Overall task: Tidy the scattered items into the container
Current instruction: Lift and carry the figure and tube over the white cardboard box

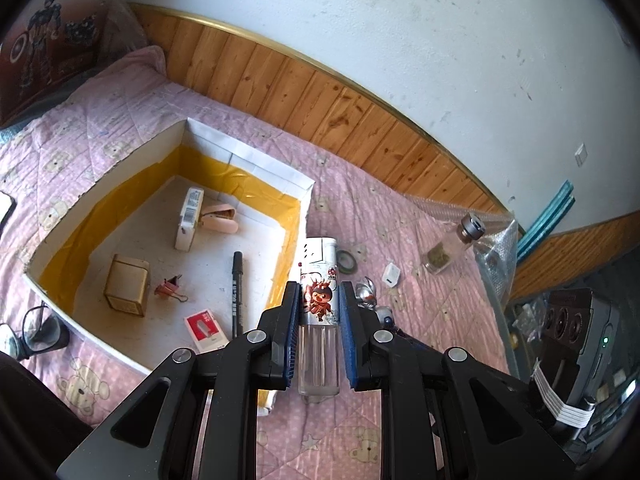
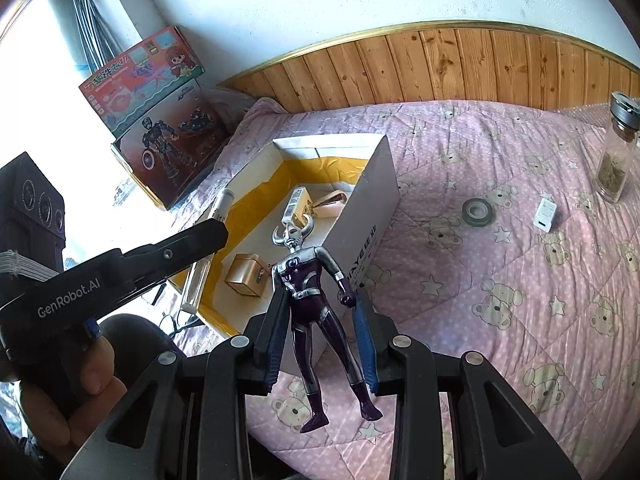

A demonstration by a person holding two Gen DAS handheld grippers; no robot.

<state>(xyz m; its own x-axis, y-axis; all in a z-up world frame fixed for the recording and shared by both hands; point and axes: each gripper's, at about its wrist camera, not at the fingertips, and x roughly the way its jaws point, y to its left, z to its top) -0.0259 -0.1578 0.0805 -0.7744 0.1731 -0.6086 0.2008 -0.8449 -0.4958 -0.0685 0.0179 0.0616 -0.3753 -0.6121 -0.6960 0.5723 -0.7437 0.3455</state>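
My left gripper (image 1: 319,296) is shut on a clear bottle (image 1: 319,304) with a cartoon label and white cap, held above the bed just right of the white box (image 1: 248,152) with yellow-taped inner walls. The box holds a pen (image 1: 237,288), a gold tin (image 1: 127,284), a binder clip (image 1: 170,286), a white carton (image 1: 189,218), a pink stapler (image 1: 218,218) and a red card (image 1: 206,330). My right gripper (image 2: 320,304) is shut on a silver and purple horned action figure (image 2: 316,300), held near the box's (image 2: 376,184) corner. The left gripper and bottle (image 2: 204,256) show at left.
On the pink bear-print quilt (image 2: 500,300) lie a tape roll (image 2: 477,212), a white charger (image 2: 545,215) and a glass jar (image 2: 618,152) with a metal lid. Toy boxes (image 2: 160,120) stand by the wooden headboard. Glasses (image 1: 36,328) lie left of the box.
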